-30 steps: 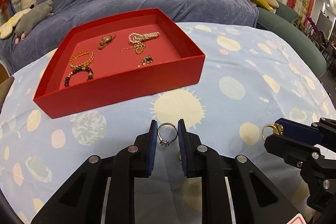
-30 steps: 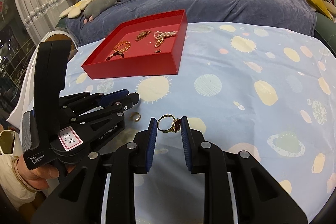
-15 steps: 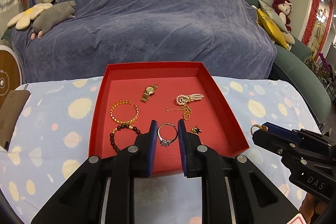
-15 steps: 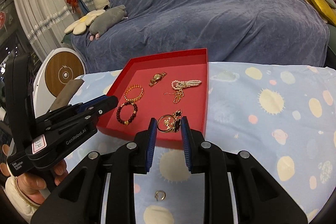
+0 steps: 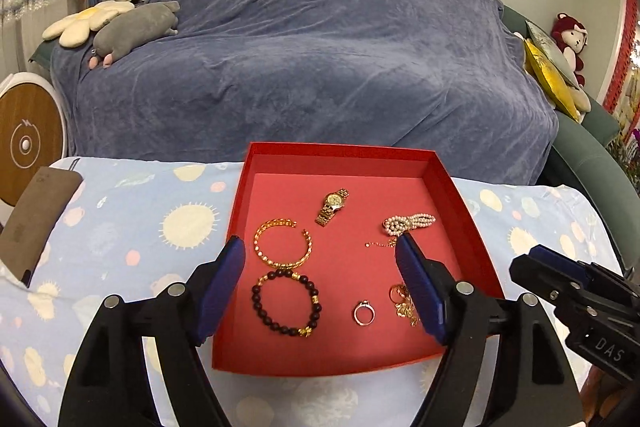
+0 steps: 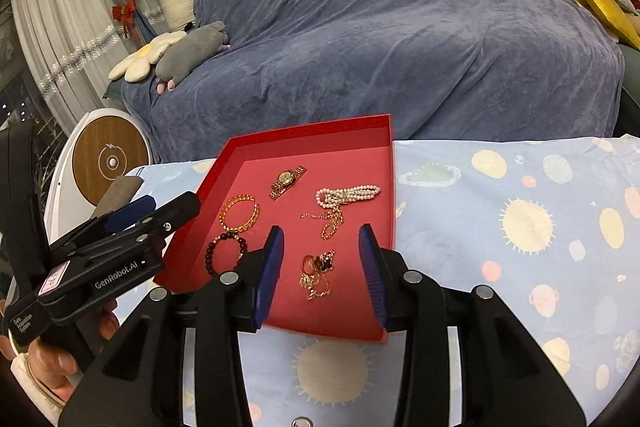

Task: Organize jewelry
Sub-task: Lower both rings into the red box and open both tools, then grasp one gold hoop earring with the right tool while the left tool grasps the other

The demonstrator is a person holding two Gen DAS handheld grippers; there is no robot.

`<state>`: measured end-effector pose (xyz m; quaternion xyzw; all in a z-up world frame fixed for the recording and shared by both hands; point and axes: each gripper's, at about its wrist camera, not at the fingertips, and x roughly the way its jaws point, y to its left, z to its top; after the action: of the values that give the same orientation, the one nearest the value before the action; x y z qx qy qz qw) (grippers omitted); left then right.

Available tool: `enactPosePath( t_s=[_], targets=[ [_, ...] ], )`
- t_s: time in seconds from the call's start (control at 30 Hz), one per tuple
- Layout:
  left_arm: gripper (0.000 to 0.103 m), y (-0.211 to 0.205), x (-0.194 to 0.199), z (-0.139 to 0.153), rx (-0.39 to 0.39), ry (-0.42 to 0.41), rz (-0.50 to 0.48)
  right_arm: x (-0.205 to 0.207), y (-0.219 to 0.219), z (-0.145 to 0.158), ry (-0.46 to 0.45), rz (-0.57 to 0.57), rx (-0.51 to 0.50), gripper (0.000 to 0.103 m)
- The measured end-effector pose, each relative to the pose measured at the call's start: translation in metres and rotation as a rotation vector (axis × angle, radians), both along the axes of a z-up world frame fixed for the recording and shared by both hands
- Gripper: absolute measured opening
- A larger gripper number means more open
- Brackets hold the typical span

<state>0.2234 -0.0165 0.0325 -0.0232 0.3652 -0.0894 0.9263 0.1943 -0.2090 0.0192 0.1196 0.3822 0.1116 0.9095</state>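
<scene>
A red tray (image 5: 240,187) (image 6: 390,163) on the blue tablecloth holds a gold watch (image 5: 332,205) (image 6: 286,179), a pearl bracelet (image 5: 408,221) (image 6: 347,195), a gold bangle (image 5: 282,243) (image 6: 239,213), a dark bead bracelet (image 5: 285,301) (image 6: 224,251), a gold chain pile with a gold ring (image 5: 402,301) (image 6: 316,273) and a silver ring (image 5: 364,313). My left gripper (image 5: 320,259) is open and empty above the tray. My right gripper (image 6: 322,241) is open and empty above the chain pile.
A small ring (image 6: 301,422) lies on the cloth at the bottom edge of the right wrist view. A brown pouch (image 5: 36,215) lies at the table's left edge. A blue-covered sofa (image 5: 312,59) with plush toys stands behind the table.
Both grippers have opened over the tray. The silver ring has dropped from the left gripper onto the tray floor, and the gold ring from the right gripper onto the chain pile.
</scene>
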Motion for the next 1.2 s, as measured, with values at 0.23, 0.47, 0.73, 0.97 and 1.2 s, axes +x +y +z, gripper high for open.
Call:
enactPosePath(
  t_s=[0.23,0.47,0.73,0.97,1.2],
  targets=[
    [0.075,0.018,-0.052,0.000,-0.005,0.027,0.007,-0.059,0.002,-0.007,0.016,0.033,-0.037,0.042],
    [0.076,0.022,-0.104,-0.032,-0.020,0.124,-0.008,-0.099,0.025,-0.046,0.108,0.110,-0.065,0.042],
    [0.076,0.017,-0.126,-0.067,0.084,0.161,-0.064,-0.105,0.050,-0.082,0.151,0.180,-0.171,0.042],
    [0.076,0.007,-0.132,-0.077,0.106,0.174,-0.117,-0.098,0.054,-0.088,0.145,0.184,-0.183,0.032],
    [0.076,-0.004,-0.135,-0.083,0.126,0.183,-0.153,-0.099,0.051,-0.087,0.142,0.174,-0.201,0.016]
  ],
)
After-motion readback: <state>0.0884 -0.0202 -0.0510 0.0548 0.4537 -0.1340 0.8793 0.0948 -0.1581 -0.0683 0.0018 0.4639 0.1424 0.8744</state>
